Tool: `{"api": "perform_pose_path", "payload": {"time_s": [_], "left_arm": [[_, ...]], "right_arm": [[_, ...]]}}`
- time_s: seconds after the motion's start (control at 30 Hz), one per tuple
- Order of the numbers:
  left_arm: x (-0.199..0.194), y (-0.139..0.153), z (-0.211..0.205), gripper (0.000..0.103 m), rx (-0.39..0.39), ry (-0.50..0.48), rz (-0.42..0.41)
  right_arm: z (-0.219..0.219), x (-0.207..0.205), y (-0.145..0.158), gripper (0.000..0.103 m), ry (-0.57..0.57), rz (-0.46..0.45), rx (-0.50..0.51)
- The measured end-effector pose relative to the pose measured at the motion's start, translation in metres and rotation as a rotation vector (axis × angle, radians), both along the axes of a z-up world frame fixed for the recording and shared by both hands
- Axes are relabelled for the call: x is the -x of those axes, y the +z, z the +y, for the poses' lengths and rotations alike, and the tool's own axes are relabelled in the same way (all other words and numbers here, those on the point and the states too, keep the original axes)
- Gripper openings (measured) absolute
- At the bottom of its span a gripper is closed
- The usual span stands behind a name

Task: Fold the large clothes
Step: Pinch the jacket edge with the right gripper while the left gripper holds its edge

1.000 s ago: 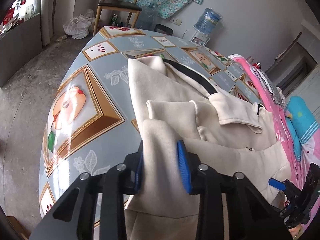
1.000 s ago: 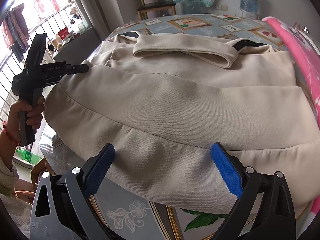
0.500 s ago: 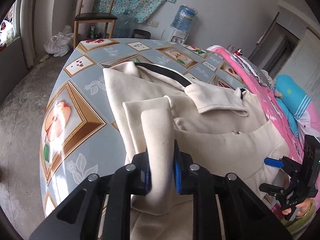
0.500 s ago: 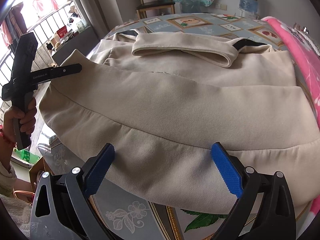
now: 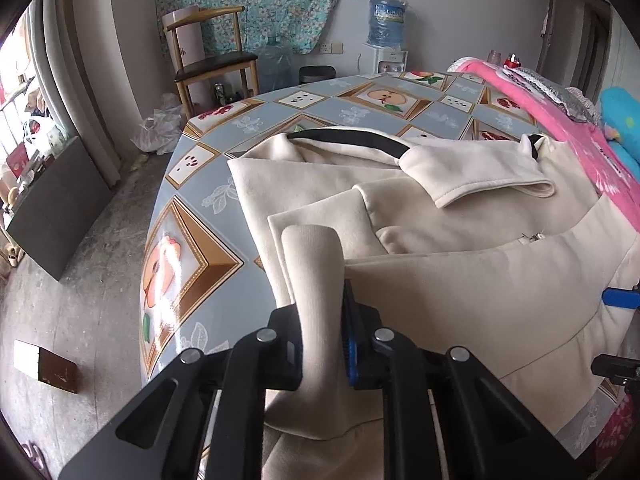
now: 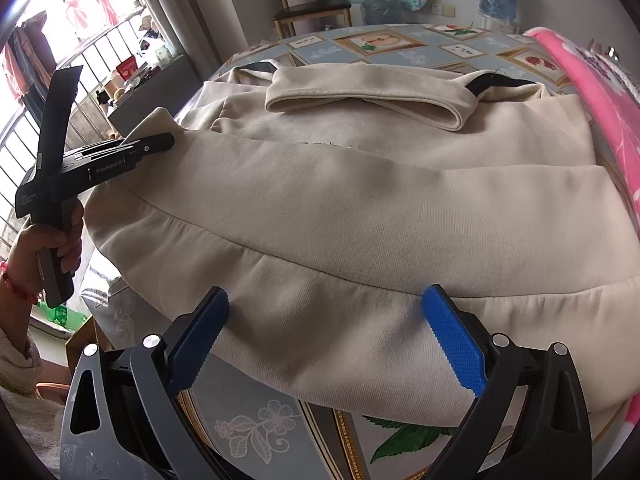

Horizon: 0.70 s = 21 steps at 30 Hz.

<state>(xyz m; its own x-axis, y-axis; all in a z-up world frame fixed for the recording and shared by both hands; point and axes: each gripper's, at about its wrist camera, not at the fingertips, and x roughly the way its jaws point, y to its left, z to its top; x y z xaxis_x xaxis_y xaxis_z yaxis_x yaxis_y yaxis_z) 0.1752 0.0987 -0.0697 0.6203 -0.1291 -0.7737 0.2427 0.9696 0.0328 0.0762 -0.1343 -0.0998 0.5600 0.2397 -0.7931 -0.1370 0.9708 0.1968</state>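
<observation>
The left gripper (image 5: 322, 320) is closing on a raised fold of the cream jacket (image 6: 360, 208), the cloth standing up between its blue pads (image 5: 349, 336) and pinched there. Seen from the right wrist camera, the same tool (image 6: 160, 145) bites the jacket's left corner, and its black side carries white lettering that reads "GenRobot.AI"; a smaller label farther back on the body is too fine to read. The hand (image 6: 52, 246) grips its handle, a red bracelet at the wrist. The right gripper (image 6: 326, 332) stands wide, its blue pads either side of the jacket's near hem; whether they touch the cloth is hard to tell. The jacket lies folded on the table (image 5: 192, 248), whose cloth shows framed fruit pictures on grey-blue. Its long axis runs from the left gripper's corner across to the pink blanket (image 6: 608, 92), the hem towards the right gripper and the collar (image 6: 372, 100) on the far side, with a black lining strip (image 5: 352, 140) along the neck. Beyond the jacket stand a wooden chair (image 5: 212, 60) and a blue water bottle (image 5: 386, 20).
</observation>
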Motion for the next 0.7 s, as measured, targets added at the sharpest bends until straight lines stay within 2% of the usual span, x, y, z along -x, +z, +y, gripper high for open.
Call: {"api": "perform_pose_path", "payload": {"time_s": [0.2, 0.4, 0.63, 0.7], "left_arm": [[0.002, 0.001, -0.008, 0.012, -0.063, -0.005, -0.016], [0.003, 0.002, -0.009, 0.012, -0.071, 0.006, -0.016], [0.003, 0.001, -0.013, 0.011, -0.084, 0.024, -0.011], [0.002, 0.001, -0.013, 0.011, -0.079, 0.031, -0.005]], "right_arm": [[0.0, 0.006, 0.007, 0.095, -0.005, -0.02, -0.002], [-0.018, 0.014, 0.025, 0.094, -0.058, -0.079, 0.005], [-0.086, 0.02, 0.06, 0.094, -0.176, -0.145, 0.034], [-0.111, 0.021, 0.068, 0.094, -0.199, -0.152, 0.013]]}}
